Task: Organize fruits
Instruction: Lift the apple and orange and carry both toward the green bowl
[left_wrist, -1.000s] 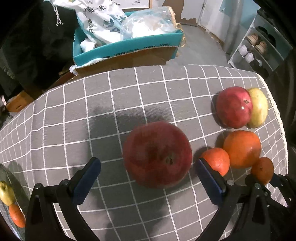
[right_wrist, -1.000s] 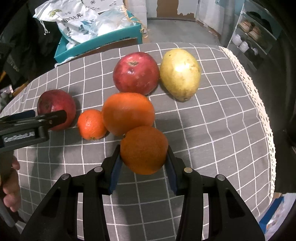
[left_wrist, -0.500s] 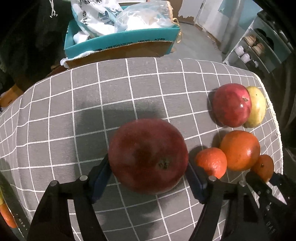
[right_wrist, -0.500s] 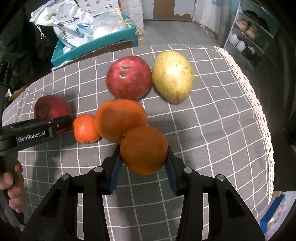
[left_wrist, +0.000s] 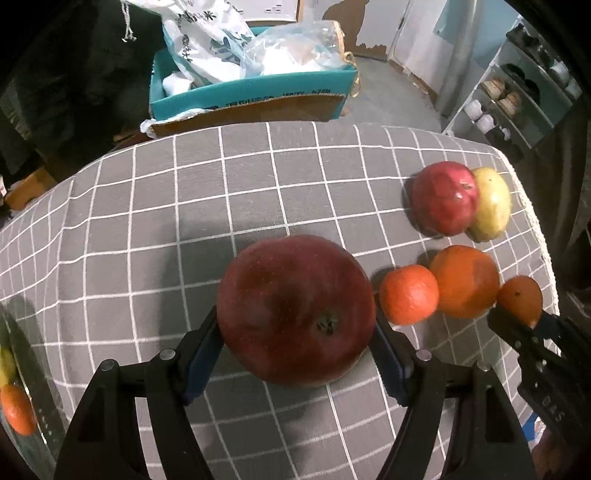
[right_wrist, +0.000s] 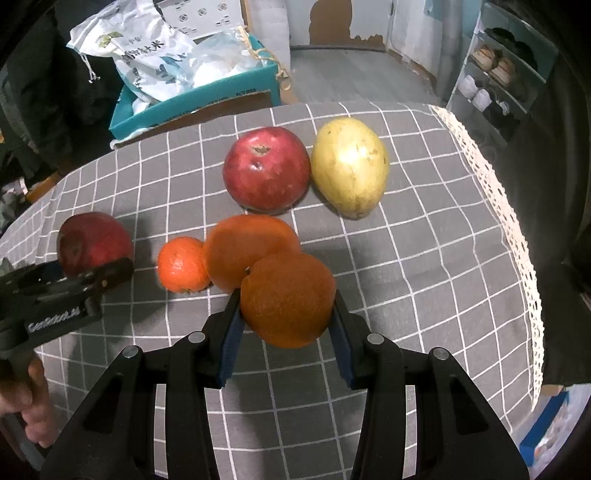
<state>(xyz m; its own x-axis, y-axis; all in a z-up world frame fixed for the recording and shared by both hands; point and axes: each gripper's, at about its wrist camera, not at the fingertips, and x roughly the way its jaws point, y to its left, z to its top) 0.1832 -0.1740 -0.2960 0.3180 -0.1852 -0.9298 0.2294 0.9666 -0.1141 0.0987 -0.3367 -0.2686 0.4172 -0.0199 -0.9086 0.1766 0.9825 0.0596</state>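
Left gripper (left_wrist: 295, 343): clamped on the dark red apple (left_wrist: 295, 310), blue pads pressed to both flanks, jaws just closed in from wide within the last second. Apple calyx end turned toward the camera, whether lifted off the grey checked tablecloth (left_wrist: 184, 206) or resting on it, cannot tell. Just right of this grip, a small mandarin (left_wrist: 408, 293), touching a larger orange (left_wrist: 463, 280) beyond it. Farther ahead and to the right, a brighter red apple (left_wrist: 443, 197) pressed against a yellow-green mango (left_wrist: 491, 201) near the lace-trimmed cloth edge. Straight ahead past the table, a teal cardboard box (left_wrist: 251, 92) stuffed with plastic bags (left_wrist: 207, 48).

Right gripper (right_wrist: 286, 317): clenched on a rough-skinned orange (right_wrist: 288, 299), pads tight on either side. Directly ahead and touching it in view, the larger orange (right_wrist: 251, 247); to the left of that, the small mandarin (right_wrist: 181, 264). Farther left, the left gripper (right_wrist: 92, 273) with the dark apple (right_wrist: 94, 240), a hand (right_wrist: 31, 406) below on its handle. Ahead, the bright apple (right_wrist: 266, 171) and mango (right_wrist: 349, 166) side by side.
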